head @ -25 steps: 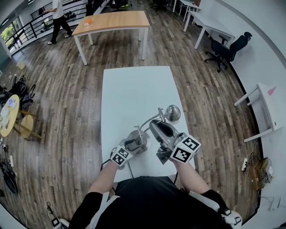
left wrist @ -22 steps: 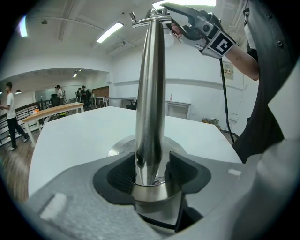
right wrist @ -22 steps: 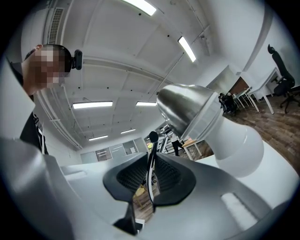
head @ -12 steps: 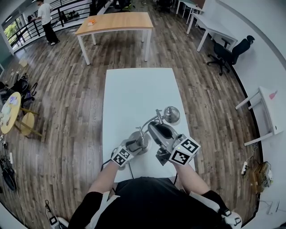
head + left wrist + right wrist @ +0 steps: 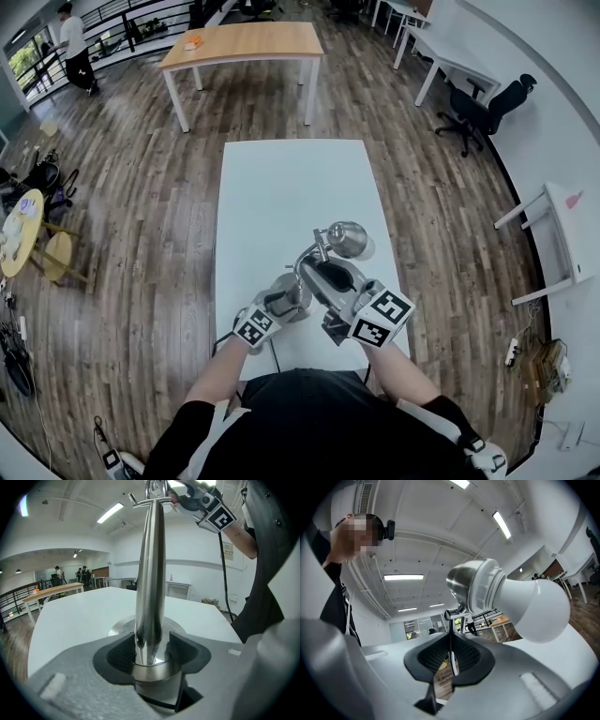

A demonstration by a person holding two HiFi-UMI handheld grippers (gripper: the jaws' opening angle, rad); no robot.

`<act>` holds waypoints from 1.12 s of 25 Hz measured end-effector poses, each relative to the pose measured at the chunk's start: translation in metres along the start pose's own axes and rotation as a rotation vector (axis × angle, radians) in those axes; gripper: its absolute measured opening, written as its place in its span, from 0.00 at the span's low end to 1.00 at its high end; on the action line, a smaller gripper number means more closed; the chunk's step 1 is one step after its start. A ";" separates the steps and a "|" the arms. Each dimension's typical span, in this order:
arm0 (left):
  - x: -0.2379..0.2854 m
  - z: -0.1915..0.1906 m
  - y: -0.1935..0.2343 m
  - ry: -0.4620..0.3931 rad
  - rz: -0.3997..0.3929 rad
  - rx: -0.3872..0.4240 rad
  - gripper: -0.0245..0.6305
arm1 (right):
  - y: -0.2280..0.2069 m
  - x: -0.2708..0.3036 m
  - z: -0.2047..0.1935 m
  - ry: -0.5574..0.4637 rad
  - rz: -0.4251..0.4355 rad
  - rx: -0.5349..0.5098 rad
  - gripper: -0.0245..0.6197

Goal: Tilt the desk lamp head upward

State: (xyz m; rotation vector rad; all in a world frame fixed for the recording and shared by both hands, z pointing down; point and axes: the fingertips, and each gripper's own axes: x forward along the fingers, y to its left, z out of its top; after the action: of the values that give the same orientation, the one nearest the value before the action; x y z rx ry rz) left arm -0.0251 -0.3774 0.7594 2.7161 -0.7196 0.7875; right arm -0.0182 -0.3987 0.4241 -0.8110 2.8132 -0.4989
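A chrome desk lamp stands near the front edge of the white table (image 5: 281,187). Its round base (image 5: 298,302) carries an upright post (image 5: 150,573). My left gripper (image 5: 279,305) is shut on that post just above the base (image 5: 117,629), pads pressing both sides. The lamp head (image 5: 345,238) sits at the end of a thin arm. In the right gripper view the head (image 5: 471,585) and its white bulb (image 5: 534,609) point up and right. My right gripper (image 5: 451,660) has its jaws closing on the thin arm (image 5: 451,630), which runs between the pads.
A wooden table (image 5: 244,42) and a person (image 5: 70,42) are far back on the wood floor. An office chair (image 5: 487,103) and white desks stand at the right. A small yellow table (image 5: 19,239) is at the left. The lamp's cord (image 5: 272,361) runs off the table's front edge.
The right gripper has shifted left and up with the lamp arm. The lamp head has swung left and now shows higher. The left gripper stayed at the post.
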 end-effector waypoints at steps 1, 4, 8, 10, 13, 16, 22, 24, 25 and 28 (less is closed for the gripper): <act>0.000 0.000 0.000 0.000 0.000 0.000 0.40 | 0.002 0.001 0.000 0.004 0.004 -0.009 0.09; 0.001 0.000 0.000 -0.002 -0.001 0.001 0.40 | 0.003 0.003 -0.001 0.009 0.011 -0.023 0.09; 0.001 -0.002 0.001 -0.005 -0.001 0.000 0.40 | 0.003 0.004 -0.003 0.013 0.012 -0.033 0.09; 0.000 -0.002 0.001 -0.006 -0.002 -0.001 0.40 | 0.005 0.005 -0.003 0.019 0.014 -0.046 0.09; 0.000 -0.001 0.000 -0.005 -0.002 -0.001 0.40 | 0.010 0.008 -0.004 0.031 0.020 -0.076 0.09; 0.001 -0.001 0.001 -0.006 -0.003 -0.003 0.40 | 0.012 0.011 -0.006 0.044 0.032 -0.106 0.09; 0.001 -0.002 0.002 -0.008 -0.005 -0.003 0.40 | 0.017 0.016 -0.010 0.063 0.053 -0.146 0.09; 0.002 -0.002 0.001 -0.008 -0.006 -0.003 0.40 | 0.018 0.017 -0.011 0.068 0.059 -0.158 0.10; 0.002 -0.002 0.001 -0.008 -0.005 -0.002 0.40 | 0.019 0.017 -0.011 0.070 0.062 -0.161 0.10; 0.002 0.000 0.000 -0.008 -0.005 -0.001 0.40 | 0.019 0.016 -0.009 0.068 0.074 -0.163 0.10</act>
State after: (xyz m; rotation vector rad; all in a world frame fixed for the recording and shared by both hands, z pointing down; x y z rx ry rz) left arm -0.0243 -0.3782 0.7606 2.7205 -0.7151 0.7751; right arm -0.0434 -0.3898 0.4248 -0.7284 2.9648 -0.2939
